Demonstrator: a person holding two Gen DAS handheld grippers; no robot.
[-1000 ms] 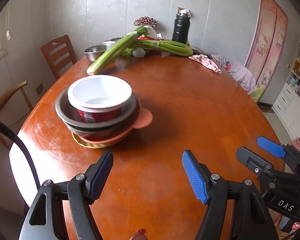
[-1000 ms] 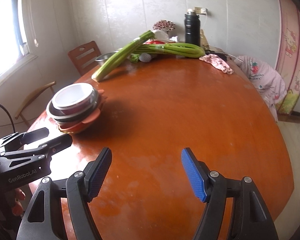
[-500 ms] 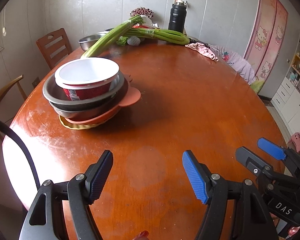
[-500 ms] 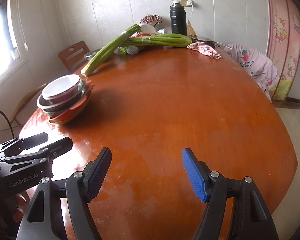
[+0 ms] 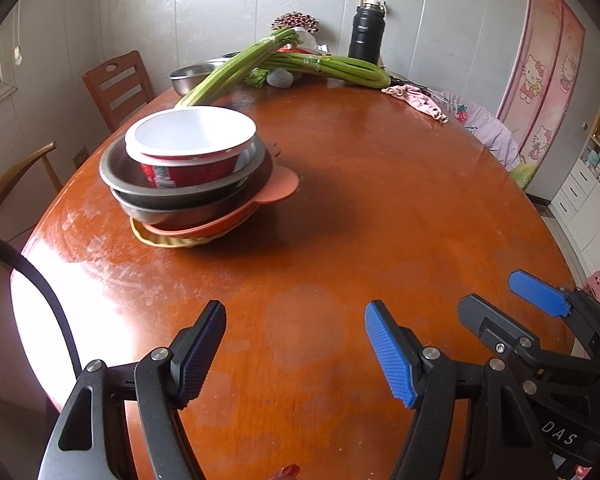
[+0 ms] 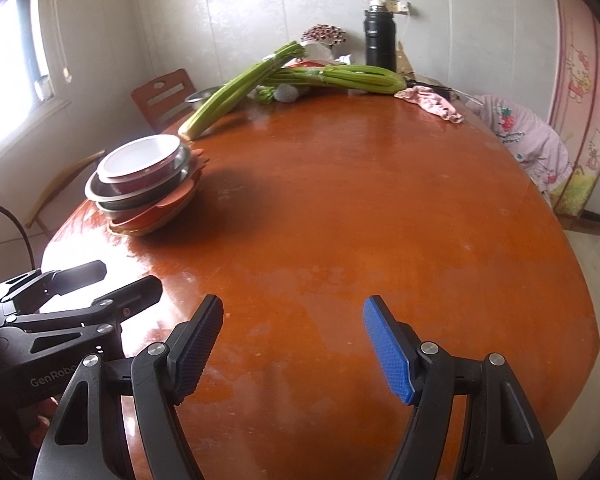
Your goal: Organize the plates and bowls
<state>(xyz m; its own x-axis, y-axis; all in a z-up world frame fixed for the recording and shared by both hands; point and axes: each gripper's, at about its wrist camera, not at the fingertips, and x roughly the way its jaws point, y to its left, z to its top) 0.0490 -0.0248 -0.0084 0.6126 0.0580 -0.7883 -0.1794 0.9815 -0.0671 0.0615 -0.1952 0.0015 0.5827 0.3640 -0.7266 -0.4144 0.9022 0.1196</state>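
Note:
A stack of dishes sits at the left of the round wooden table [image 5: 380, 200]. On top is a white-and-red bowl [image 5: 190, 142], nested in two metal bowls [image 5: 168, 192], over an orange plate [image 5: 276, 192] and a yellow plate [image 5: 168, 242]. The right wrist view shows the same stack [image 6: 144, 184] at its left. My left gripper [image 5: 294, 352] hovers open above bare table, short of the stack. My right gripper [image 6: 292, 344] is open too, over the table's near part. Each gripper appears in the other's view: the right gripper [image 5: 512, 304] and the left gripper [image 6: 100, 284].
At the far side lie long celery bunches [image 5: 260, 60], a steel bowl [image 5: 192, 74], a black flask [image 5: 366, 36], and a pink cloth [image 5: 416, 98]. A wooden chair [image 5: 118, 84] stands behind the stack. A black cable [image 5: 40, 284] hangs at the left edge.
Both views have tilted a little, so the stack and far objects shift in the frames. The grippers stay open and the stack itself has not moved.

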